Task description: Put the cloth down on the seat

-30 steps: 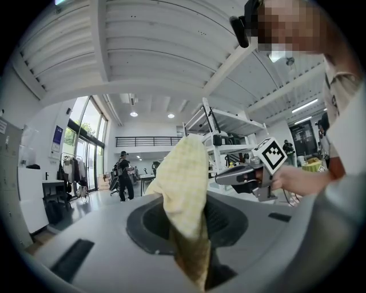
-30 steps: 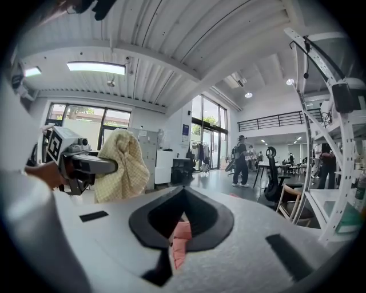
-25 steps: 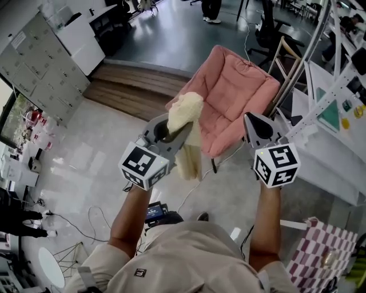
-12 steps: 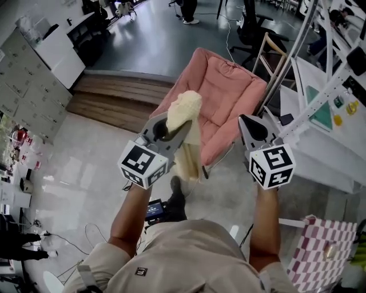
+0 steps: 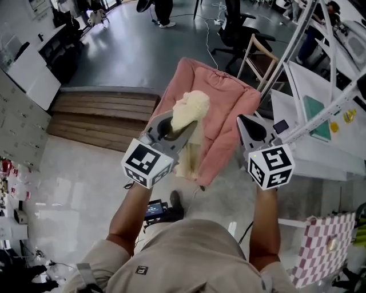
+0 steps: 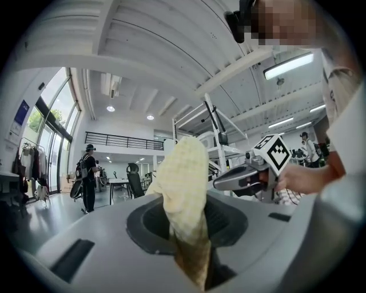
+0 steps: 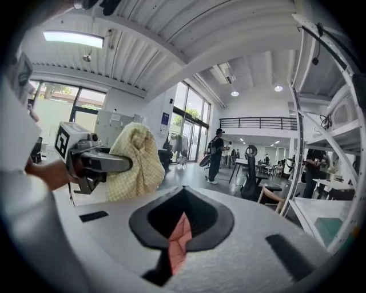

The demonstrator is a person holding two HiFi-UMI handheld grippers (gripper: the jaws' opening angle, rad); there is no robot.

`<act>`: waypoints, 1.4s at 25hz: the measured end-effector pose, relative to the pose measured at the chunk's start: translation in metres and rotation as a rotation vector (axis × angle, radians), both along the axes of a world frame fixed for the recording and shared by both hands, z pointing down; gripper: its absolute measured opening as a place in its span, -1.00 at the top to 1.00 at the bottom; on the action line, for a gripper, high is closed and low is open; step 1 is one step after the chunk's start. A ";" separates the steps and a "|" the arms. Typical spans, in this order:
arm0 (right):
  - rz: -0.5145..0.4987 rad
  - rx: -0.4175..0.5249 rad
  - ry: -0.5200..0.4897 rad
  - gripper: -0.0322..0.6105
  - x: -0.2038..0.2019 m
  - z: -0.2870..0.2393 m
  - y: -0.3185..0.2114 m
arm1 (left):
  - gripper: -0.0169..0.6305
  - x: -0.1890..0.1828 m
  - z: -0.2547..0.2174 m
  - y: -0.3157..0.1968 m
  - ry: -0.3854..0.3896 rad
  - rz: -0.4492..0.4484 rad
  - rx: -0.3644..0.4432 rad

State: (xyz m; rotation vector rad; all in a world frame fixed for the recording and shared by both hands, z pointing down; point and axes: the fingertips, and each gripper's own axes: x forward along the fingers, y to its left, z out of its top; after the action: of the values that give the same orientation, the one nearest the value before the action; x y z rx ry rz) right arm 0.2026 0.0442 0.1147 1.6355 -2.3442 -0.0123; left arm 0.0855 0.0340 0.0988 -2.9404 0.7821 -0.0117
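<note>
A pale yellow cloth [image 5: 189, 111] hangs bunched from my left gripper [image 5: 171, 129], whose jaws are shut on it. In the left gripper view the cloth [image 6: 183, 189] rises out of the jaw slot. The gripper holds it over the front left part of a pink padded chair seat [image 5: 226, 106]. My right gripper [image 5: 251, 127] hovers at the seat's right edge with its jaws together and nothing in them. A sliver of the pink seat [image 7: 178, 243] shows through its slot, and the cloth [image 7: 134, 163] shows at the left of that view.
Wooden steps [image 5: 97, 117] lie to the left of the chair. A wooden chair [image 5: 260, 54] and a white metal rack with a table [image 5: 320, 131] stand to the right. A pink-and-white checked thing [image 5: 317, 257] is at the lower right. A person [image 5: 163, 11] stands far back.
The person has stepped forward. The pink chair now lies nearer and more under both grippers. The cloth stays held in the left gripper, and the right gripper stays shut.
</note>
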 end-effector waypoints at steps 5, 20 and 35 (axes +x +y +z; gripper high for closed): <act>0.033 -0.018 0.007 0.92 -0.013 0.002 -0.056 | 0.64 -0.006 0.001 -0.060 -0.008 0.039 -0.003; 0.105 -0.068 0.002 0.92 -0.020 0.016 -0.182 | 0.64 -0.020 0.020 -0.200 -0.020 0.062 -0.056; 0.017 -0.166 -0.013 0.92 0.016 0.084 -0.272 | 0.64 0.019 0.094 -0.291 -0.100 -0.047 -0.123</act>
State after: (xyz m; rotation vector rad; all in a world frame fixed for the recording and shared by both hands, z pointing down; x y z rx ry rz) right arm 0.2186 -0.2276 0.1983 1.5796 -2.2734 0.1924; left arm 0.1044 -0.2567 0.1933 -3.0063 0.8650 -0.2165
